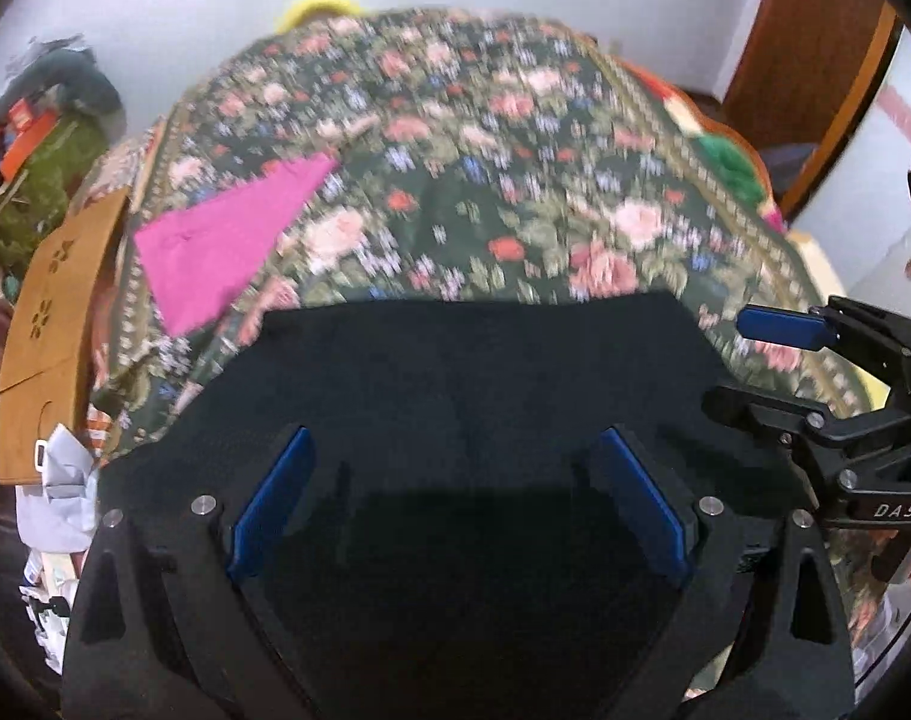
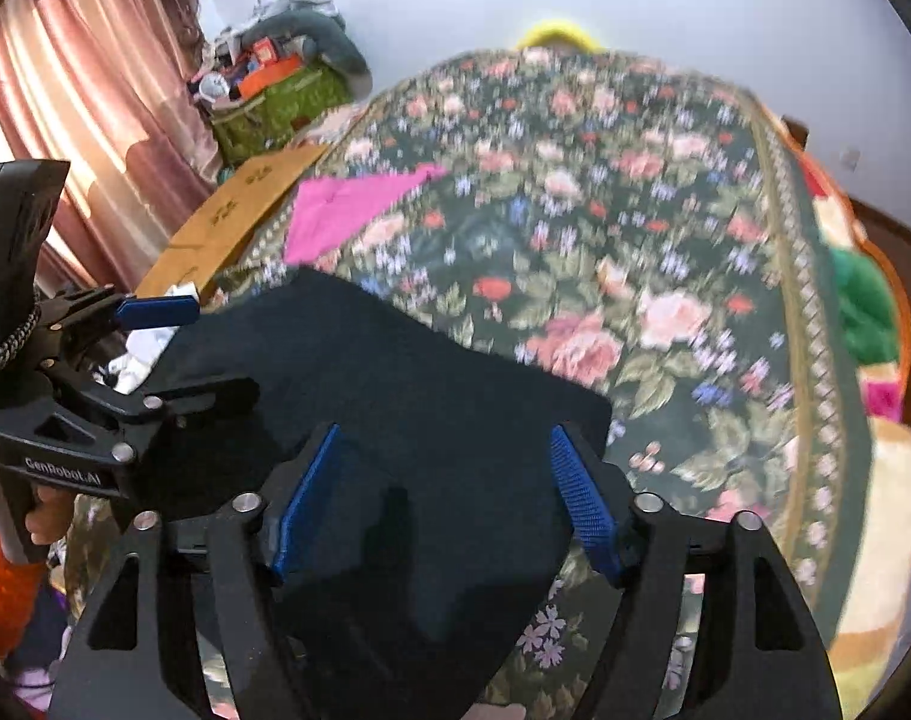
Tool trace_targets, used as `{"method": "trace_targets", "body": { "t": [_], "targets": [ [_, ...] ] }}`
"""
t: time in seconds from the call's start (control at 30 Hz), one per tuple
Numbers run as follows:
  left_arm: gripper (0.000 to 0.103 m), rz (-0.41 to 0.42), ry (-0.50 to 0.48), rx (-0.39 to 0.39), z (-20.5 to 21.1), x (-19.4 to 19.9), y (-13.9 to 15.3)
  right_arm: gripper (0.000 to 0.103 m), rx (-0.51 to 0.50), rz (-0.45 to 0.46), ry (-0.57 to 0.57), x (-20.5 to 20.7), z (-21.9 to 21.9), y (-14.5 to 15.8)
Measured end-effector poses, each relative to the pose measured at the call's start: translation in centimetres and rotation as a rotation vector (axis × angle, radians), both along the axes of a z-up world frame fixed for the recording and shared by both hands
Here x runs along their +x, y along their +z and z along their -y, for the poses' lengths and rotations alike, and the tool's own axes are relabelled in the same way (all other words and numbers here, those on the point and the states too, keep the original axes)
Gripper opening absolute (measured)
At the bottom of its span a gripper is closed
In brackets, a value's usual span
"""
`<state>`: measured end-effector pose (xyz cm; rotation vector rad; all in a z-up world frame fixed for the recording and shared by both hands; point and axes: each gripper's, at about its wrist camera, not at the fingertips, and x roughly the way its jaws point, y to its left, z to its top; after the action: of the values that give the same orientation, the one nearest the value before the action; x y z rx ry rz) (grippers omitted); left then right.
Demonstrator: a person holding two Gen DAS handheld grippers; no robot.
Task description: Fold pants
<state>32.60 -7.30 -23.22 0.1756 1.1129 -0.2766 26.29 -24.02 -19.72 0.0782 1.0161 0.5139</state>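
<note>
Both of your wrist views look down on the dark pants (image 1: 467, 372), which lie flat on the flowered bedspread (image 1: 515, 192) at the near edge of the bed. Your left hand-held gripper (image 1: 458, 501) hangs over the pants with its 2 blue pads (image 1: 272, 504) standing well apart and only flat dark cloth showing between them; no fold is pinched. Your right hand-held gripper (image 2: 449, 501) hangs over the pants' right-hand corner, its ribbed blue pads (image 2: 584, 504) likewise apart, with cloth below them but not clamped. Each gripper also appears at the side of the other's view, jaws spread, just beside the pants' edge. A folded pink cloth (image 2: 347, 204) lies apart from the pants toward the bed's far left edge, and a brown cardboard sheet (image 1: 53, 324) sits along that left edge. A pile of clutter (image 2: 275, 96) stands past the bed's far left corner, beside a pink curtain (image 2: 83, 90).
</note>
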Motion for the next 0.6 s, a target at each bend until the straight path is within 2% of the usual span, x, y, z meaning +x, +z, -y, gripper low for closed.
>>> {"method": "trace_targets", "body": {
  "t": [0.1,0.2,0.37,0.6],
  "targets": [
    [0.096,-0.068,-0.013,0.005,0.4,0.5,-2.1,0.056,0.002,-0.059,0.020,0.2,-0.1,-1.8],
    [0.097,-0.101,-0.022,0.029,0.6,0.5,-3.7,0.055,-0.016,-0.104,0.044,-0.2,-0.2,-3.1],
    [0.099,-0.085,-0.029,0.035,0.0,-0.2,-3.7,0.055,-0.017,-0.103,0.045,-1.5,0.7,-3.1],
    [0.100,-0.061,0.011,0.038,-1.6,-1.7,-3.1,0.055,-0.023,-0.099,0.001,-3.4,1.9,-2.7]
  ]
}}
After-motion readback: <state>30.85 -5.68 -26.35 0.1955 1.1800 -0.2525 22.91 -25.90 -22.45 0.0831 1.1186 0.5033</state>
